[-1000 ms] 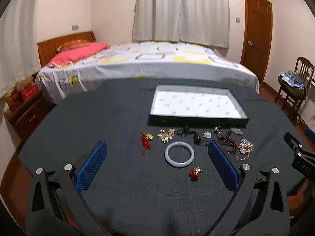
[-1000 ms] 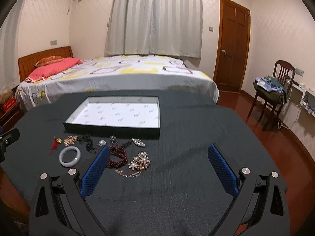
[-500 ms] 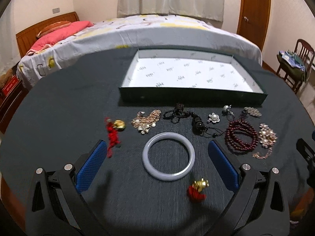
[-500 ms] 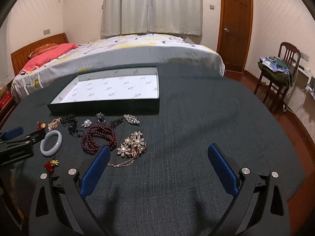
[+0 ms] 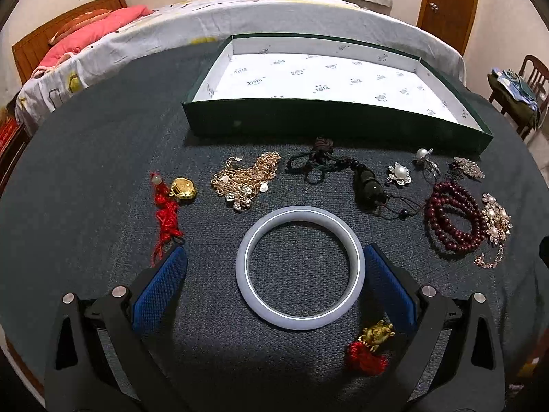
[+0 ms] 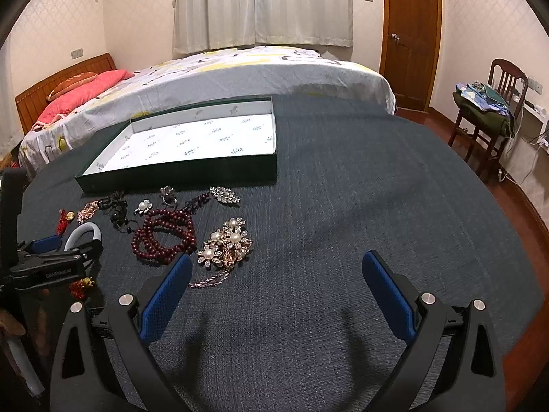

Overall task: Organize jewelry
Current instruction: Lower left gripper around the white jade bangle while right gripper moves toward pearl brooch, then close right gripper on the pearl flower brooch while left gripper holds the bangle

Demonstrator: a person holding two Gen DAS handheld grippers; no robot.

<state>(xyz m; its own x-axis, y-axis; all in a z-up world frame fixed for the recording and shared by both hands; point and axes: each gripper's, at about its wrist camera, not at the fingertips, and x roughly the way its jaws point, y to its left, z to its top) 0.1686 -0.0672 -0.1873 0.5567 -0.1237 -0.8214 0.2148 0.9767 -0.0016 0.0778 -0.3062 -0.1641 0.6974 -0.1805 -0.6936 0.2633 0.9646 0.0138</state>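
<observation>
Bangle (image 5: 300, 267) sat flat on the bench (image 5: 85, 178) between the wide-spread pads of my left tool (image 5: 274, 274), its right edge touching one pad (image 5: 384, 281), the left pad apart from it. I judged a level, centred squeeze across its width best, since the smooth ring could squirt out. My right tool (image 6: 274, 288) hovered wide and empty beside the pearl brooch (image 6: 226, 243). Beyond the bangle waited the empty tray (image 5: 329, 120).

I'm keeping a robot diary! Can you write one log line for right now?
left claw: open, around bangle | right claw: open, over table | box: holds no jewelry
</observation>
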